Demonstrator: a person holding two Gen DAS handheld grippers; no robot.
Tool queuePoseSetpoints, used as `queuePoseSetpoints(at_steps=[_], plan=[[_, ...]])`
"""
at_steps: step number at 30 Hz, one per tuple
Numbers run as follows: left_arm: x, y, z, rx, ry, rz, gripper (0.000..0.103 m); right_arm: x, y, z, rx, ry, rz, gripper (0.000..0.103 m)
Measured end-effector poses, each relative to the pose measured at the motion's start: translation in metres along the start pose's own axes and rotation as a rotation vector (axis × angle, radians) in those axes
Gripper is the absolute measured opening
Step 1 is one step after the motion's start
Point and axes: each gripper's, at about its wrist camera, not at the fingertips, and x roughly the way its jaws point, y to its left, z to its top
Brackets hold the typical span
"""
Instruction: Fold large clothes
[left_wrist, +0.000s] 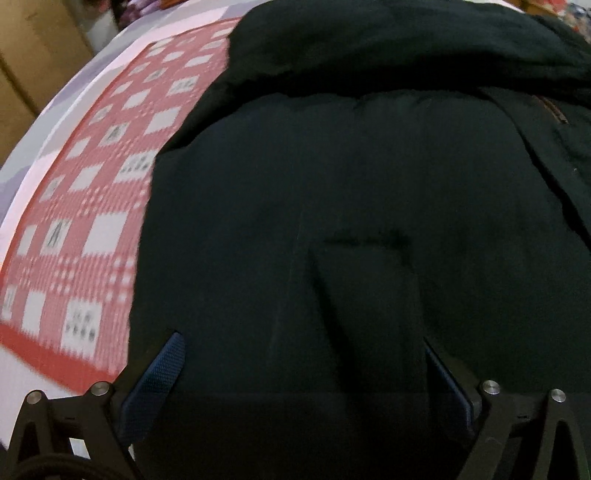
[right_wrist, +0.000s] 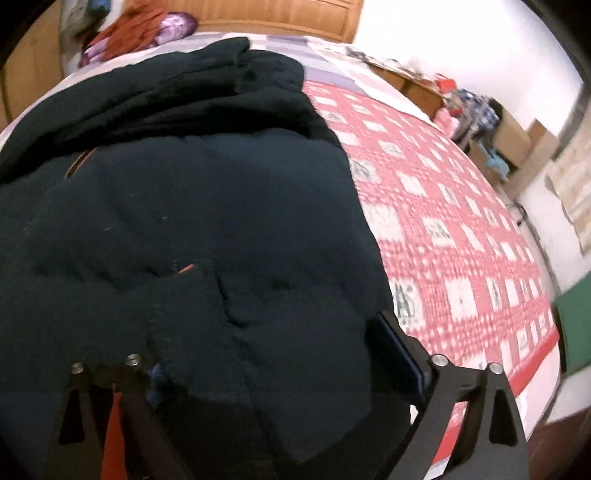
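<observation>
A large dark padded jacket (left_wrist: 369, 177) lies spread on a bed and fills most of both views (right_wrist: 192, 206). Its far part is bunched in thick folds. My left gripper (left_wrist: 303, 343) is open, its blue-padded fingers (left_wrist: 162, 365) spread wide just above the jacket's near edge, with a fold of dark cloth between them. My right gripper (right_wrist: 273, 339) is also open over the jacket's near right edge, where a raised flap of cloth (right_wrist: 192, 325) stands between the fingers. Its left finger is mostly hidden by the cloth.
The bed carries a red and white checked cover (left_wrist: 92, 206), which also shows in the right wrist view (right_wrist: 461, 236). A wooden headboard (right_wrist: 280, 14) and red and purple cloth (right_wrist: 147, 22) are at the far end. Boxes and clutter (right_wrist: 491, 125) stand beside the bed on the right.
</observation>
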Motion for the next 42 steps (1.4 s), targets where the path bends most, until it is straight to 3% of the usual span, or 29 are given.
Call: queuePoseSetpoints(at_steps=[7,10,12,16,20,23,25,28,31,33,35,36,39,40,42], plan=[[-0.023,-0.012,-0.028,-0.086,0.063,0.105,0.099,-0.001,-0.018,0.003,-0.112,0.014,0.121,0.096],[-0.044,-0.025,-0.027,-0.142,0.039,0.107,0.099,-0.017,-0.018,0.004,-0.159,0.033,0.148,0.096],[-0.052,-0.035,-0.014,-0.146,-0.002,0.098,0.099,-0.036,-0.017,0.006,-0.213,-0.011,0.164,0.096],[-0.053,-0.051,0.046,-0.120,-0.121,0.073,0.099,-0.060,-0.011,0.026,-0.244,-0.118,0.198,0.096],[-0.040,-0.049,0.129,-0.106,-0.263,0.035,0.099,-0.047,0.013,0.088,-0.218,-0.196,0.218,0.096],[-0.018,-0.045,0.200,-0.120,-0.317,-0.007,0.099,-0.037,0.042,0.147,-0.182,-0.279,0.243,0.096],[0.005,-0.050,0.242,-0.094,-0.301,-0.031,0.099,-0.030,0.064,0.181,-0.158,-0.310,0.252,0.096],[0.042,-0.069,0.277,-0.018,-0.242,-0.065,0.099,-0.009,0.108,0.235,-0.142,-0.319,0.259,0.096],[0.074,-0.088,0.287,0.080,-0.174,-0.037,0.100,0.015,0.146,0.263,-0.133,-0.257,0.293,0.096],[0.092,-0.081,0.287,0.092,-0.137,-0.059,0.103,0.052,0.168,0.273,-0.211,-0.165,0.236,0.096],[0.095,-0.059,0.284,0.064,-0.168,-0.037,0.103,0.077,0.157,0.268,-0.233,-0.103,0.180,0.093],[0.098,-0.041,0.281,0.033,-0.174,-0.040,0.103,0.084,0.130,0.265,-0.189,-0.133,0.228,0.093],[0.110,0.011,0.271,-0.068,-0.171,-0.019,0.103,0.084,0.086,0.256,-0.186,-0.191,0.088,0.093],[0.117,0.025,0.266,-0.104,-0.151,-0.025,0.103,0.089,0.069,0.253,-0.153,-0.170,0.051,0.095],[0.126,0.036,0.262,-0.130,-0.122,-0.052,0.103,0.105,0.027,0.249,0.031,-0.087,0.175,0.097]])
